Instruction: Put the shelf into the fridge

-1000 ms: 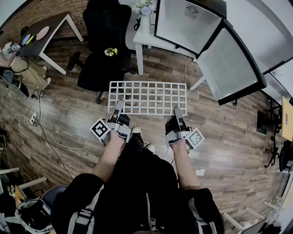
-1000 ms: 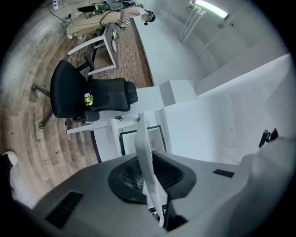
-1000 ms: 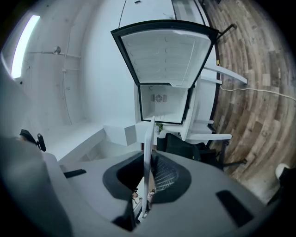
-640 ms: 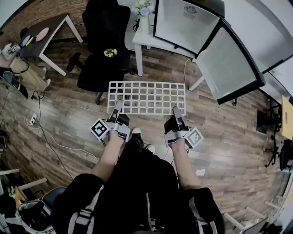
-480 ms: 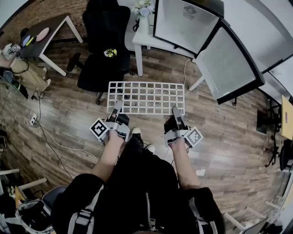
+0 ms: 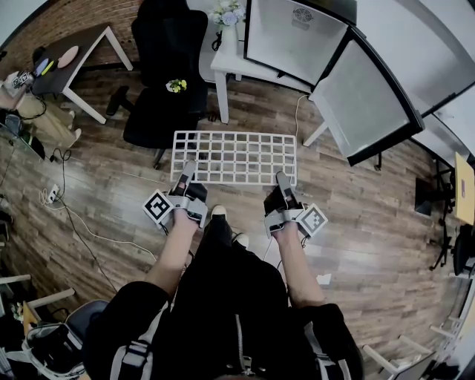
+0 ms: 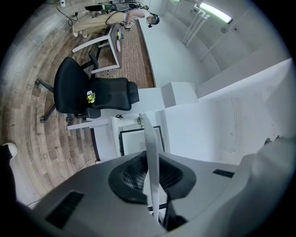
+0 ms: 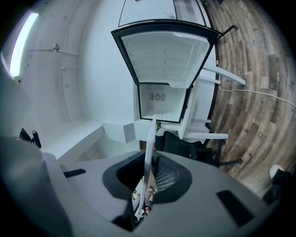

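Head view: shelf (image 6: 234, 156) outside open fridge (image 6: 295, 43)

Held both bare forearms (image 6: 172, 256) stretched forward and down, side by side. Gripped near long edge of white wire-grid shelf (image 6: 236, 157) with grey two-jaw left gripper (image 6: 183, 174) and grey two-jaw right gripper (image 6: 283, 182), well apart along it. Pressed both pairs of jaws flat onto thin edge.

Bright even indoor light, ceiling strip lamp (image 7: 214, 12) glaring, strong fisheye warping, dark vignetted corners
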The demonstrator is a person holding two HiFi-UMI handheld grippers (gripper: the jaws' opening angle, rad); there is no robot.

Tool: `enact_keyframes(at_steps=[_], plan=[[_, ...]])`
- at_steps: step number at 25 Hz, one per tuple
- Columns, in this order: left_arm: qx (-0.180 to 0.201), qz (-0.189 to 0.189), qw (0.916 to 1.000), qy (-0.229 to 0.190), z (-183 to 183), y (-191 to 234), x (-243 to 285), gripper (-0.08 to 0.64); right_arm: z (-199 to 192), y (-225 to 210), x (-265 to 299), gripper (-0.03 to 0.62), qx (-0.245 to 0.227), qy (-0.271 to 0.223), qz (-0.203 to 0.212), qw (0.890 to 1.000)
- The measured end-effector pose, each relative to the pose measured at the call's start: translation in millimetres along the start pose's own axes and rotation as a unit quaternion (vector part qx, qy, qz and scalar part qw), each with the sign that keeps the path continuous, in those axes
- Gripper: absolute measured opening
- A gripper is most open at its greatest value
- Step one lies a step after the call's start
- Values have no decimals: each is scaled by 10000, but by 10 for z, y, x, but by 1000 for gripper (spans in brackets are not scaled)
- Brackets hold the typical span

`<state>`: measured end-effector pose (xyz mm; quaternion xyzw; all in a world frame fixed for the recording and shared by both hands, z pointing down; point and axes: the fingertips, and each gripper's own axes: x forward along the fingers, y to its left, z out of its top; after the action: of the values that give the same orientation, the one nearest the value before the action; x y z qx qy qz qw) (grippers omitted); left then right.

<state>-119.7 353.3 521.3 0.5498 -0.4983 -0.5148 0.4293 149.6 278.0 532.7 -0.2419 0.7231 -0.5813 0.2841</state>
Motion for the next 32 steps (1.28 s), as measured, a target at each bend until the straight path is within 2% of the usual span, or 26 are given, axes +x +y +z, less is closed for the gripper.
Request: enact_keyframes(at_steps=[7,13,32], plan=[[-25,-8,10000,9,8,29,161,46,84,-88,84,42,-11,39,-104,9999],[-81,21,10000,50,143,145,547,46,226,-183,443,43,-30,25,-144,9999],[-228,-23,9982,558,979,439,2503,43,816,-433,2160,46,-254,-339,-376,9984]])
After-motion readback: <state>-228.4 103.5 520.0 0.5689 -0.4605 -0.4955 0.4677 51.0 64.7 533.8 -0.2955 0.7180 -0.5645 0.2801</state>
